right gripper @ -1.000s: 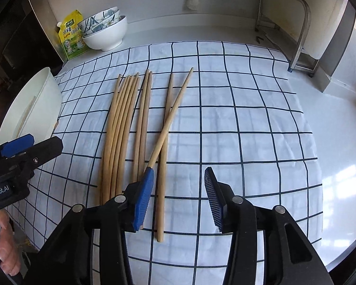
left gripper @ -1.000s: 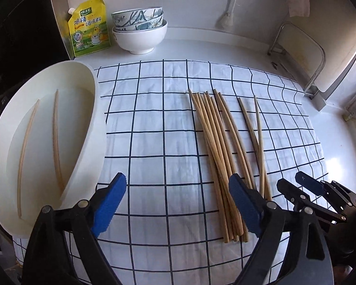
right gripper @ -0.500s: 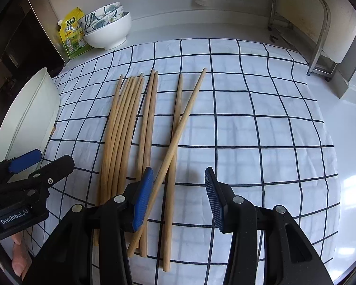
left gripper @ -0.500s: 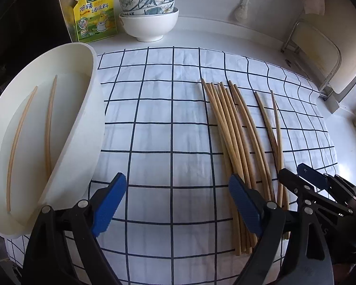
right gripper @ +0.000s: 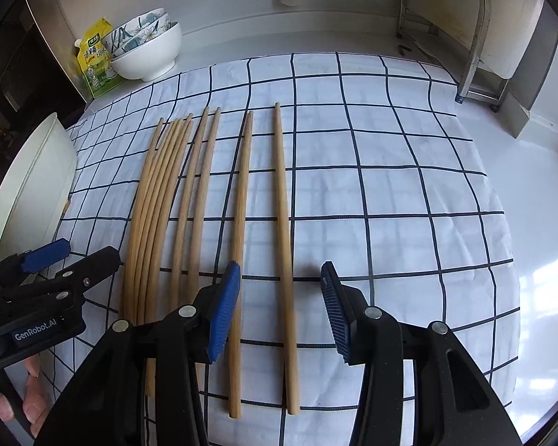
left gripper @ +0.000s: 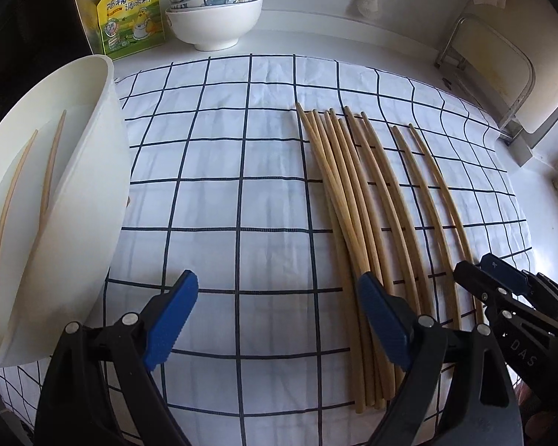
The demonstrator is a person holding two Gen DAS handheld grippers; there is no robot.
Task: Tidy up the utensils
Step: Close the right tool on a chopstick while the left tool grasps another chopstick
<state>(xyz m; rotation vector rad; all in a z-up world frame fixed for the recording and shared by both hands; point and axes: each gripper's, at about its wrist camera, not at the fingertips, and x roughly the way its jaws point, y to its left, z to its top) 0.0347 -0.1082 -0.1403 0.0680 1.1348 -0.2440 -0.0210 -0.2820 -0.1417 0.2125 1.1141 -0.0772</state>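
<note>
A white cloth with a dark grid pattern (right gripper: 390, 193) covers the pale countertop, and on it lie nine long, pale wooden chopsticks (right gripper: 201, 200), all pointing roughly toward twelve o'clock. Seen from the right wrist, a tight bundle of five sits at about nine o'clock of the group, a pair lies just beside it, and two single sticks lie apart toward three o'clock. The right gripper (right gripper: 281, 308), black with blue ribbed pads, hangs low over the near end of the cloth with its jaws spread wide; the outermost single chopstick (right gripper: 284, 230) runs between the fingers, touching neither pad as far as I can tell. The left gripper (left gripper: 275, 325) is likewise spread wide and holds nothing, hovering over bare cloth between the bundle and a large white oval plastic tub (left gripper: 89, 223) at its nine o'clock. Two more thin wooden chopsticks (left gripper: 48, 182) lie inside that tub. At eleven o'clock, against the wall, stand stacked white and blue-patterned ceramic bowls (left gripper: 214, 18) next to a yellow-green seasoning pouch (left gripper: 130, 11).
</note>
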